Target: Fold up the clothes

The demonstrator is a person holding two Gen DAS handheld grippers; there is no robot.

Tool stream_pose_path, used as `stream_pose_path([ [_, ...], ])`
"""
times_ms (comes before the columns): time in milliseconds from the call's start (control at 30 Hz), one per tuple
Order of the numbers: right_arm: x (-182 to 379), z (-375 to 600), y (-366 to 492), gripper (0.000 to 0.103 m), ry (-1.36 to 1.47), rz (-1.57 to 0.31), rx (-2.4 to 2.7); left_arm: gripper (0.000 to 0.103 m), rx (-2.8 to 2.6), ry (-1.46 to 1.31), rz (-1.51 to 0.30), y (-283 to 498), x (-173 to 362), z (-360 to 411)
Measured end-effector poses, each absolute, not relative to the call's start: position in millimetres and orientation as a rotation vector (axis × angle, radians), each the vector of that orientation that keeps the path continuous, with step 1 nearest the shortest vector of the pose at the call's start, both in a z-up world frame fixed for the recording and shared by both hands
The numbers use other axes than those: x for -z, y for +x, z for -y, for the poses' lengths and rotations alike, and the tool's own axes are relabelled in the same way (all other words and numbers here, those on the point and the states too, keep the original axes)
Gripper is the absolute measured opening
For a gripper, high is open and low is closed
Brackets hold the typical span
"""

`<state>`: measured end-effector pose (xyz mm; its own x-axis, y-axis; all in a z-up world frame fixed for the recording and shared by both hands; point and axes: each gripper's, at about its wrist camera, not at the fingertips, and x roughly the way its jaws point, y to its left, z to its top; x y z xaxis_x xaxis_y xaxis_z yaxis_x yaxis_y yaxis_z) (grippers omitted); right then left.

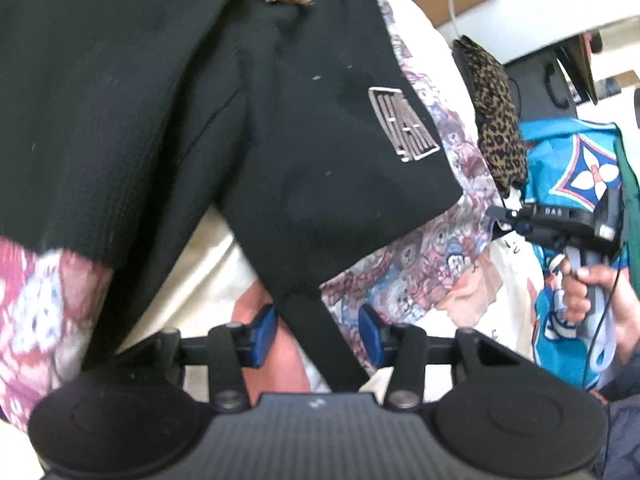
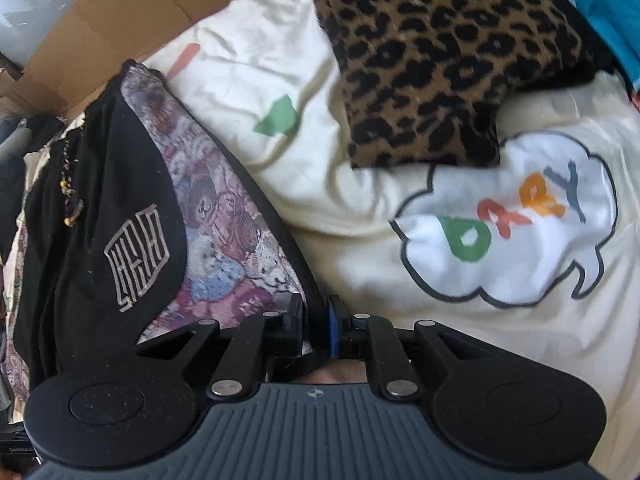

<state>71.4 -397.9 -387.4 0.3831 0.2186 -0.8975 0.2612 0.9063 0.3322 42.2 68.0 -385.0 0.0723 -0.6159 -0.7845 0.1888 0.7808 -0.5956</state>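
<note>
A black garment (image 1: 168,92) with a grey woven label (image 1: 402,122) and a bear-patterned tapestry panel (image 1: 420,264) lies spread over a cream sheet. My left gripper (image 1: 318,334) is open, and a narrow black corner of the garment runs between its blue pads (image 1: 266,336) without being pinched. In the right wrist view the same garment (image 2: 100,184) sits at the left, label (image 2: 136,248) facing up. My right gripper (image 2: 316,322) is shut on the garment's black-trimmed edge beside the tapestry panel (image 2: 224,232). The right gripper (image 1: 504,216) also shows at the right of the left wrist view, held by a hand (image 1: 592,284).
A leopard-print cloth (image 2: 440,60) lies on the cream sheet (image 2: 360,360), above a speech-bubble print (image 2: 512,220). A blue and teal printed bag (image 1: 576,160) stands at the right. Cardboard (image 2: 120,12) borders the far side, and a red-and-white floral fabric (image 1: 36,312) lies at the left.
</note>
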Motion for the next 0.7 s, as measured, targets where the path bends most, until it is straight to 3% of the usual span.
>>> stream_pose_path([
  [100,390.0,398.4,69.5,0.008,0.461,-1.183,0.020,0.036,0.625,-0.411,-1.378,39.5,386.0,-68.9],
  [133,388.9,398.5,69.1,0.004,0.457,-1.178,0.017,0.011,0.632,-0.419,-1.387,39.7,386.3,-68.2],
  [167,387.1,398.9,68.8,0.004,0.453,-1.172,0.014,0.003,0.640,-0.428,-1.397,40.0,386.6,-67.5],
  [467,343.7,414.7,63.2,0.003,0.451,-1.097,0.068,0.001,0.786,-0.511,-1.388,42.7,362.3,-64.5],
  [700,356.4,420.4,65.8,0.003,0.400,-1.126,0.122,0.001,0.814,-0.471,-1.413,48.5,371.7,-57.9],
])
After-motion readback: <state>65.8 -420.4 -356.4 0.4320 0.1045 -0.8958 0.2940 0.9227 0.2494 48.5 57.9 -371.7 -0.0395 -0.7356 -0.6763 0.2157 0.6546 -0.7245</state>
